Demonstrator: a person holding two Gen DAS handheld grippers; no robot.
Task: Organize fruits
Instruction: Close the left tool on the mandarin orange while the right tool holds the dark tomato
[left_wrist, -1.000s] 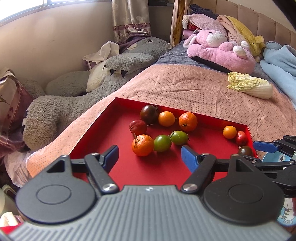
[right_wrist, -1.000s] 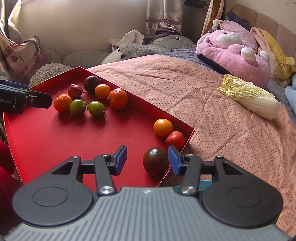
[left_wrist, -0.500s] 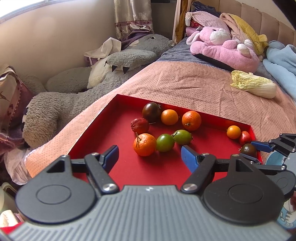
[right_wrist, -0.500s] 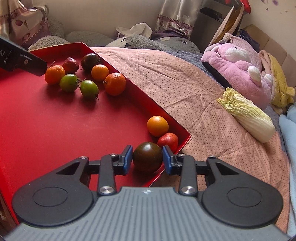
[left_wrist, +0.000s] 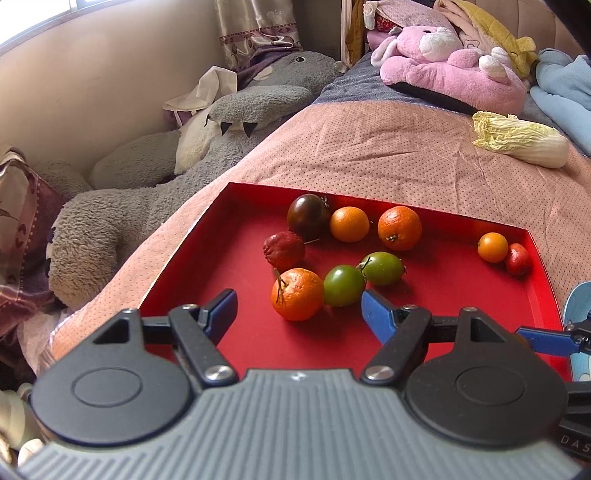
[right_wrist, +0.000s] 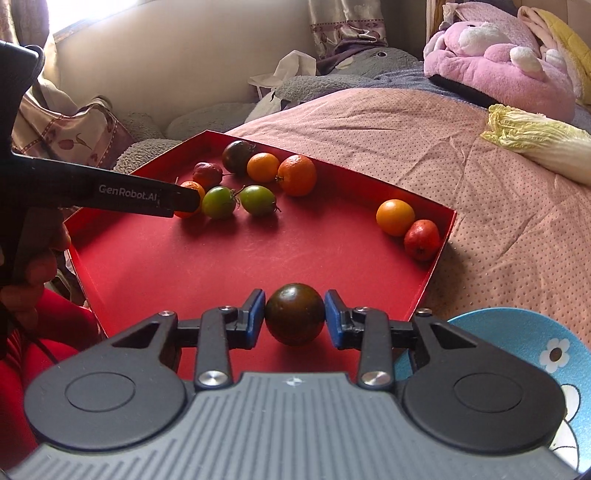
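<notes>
A red tray (left_wrist: 258, 332) lies on the pink bedspread. My right gripper (right_wrist: 295, 314) is shut on a dark brown tomato (right_wrist: 295, 325), held just over the tray's near right part. One of its blue fingers (left_wrist: 543, 341) shows in the left wrist view. My left gripper (left_wrist: 298, 301) is open above the tray, its fingers on either side of a stemmed mandarin (left_wrist: 297, 293) and a green tomato (left_wrist: 343, 285). Behind them lie another green tomato (left_wrist: 382, 267), a rough red fruit (left_wrist: 283, 251), a second dark tomato (left_wrist: 308, 218) and two oranges (left_wrist: 399, 228). A small orange (right_wrist: 395, 217) and a red fruit (right_wrist: 421, 240) sit in the far right corner.
A blue flowered plate (right_wrist: 517, 339) sits beside the tray's right edge. A cabbage (left_wrist: 517, 138) lies on the bedspread beyond. A pink plush (left_wrist: 450, 74) and a grey plush (left_wrist: 221, 147) lie at the head and left side. A hand (right_wrist: 33, 273) holds the left gripper.
My right gripper has shut on the dark tomato in the tray's right corner and drawn it back over the tray. The left gripper has come closer to the fruit cluster.
</notes>
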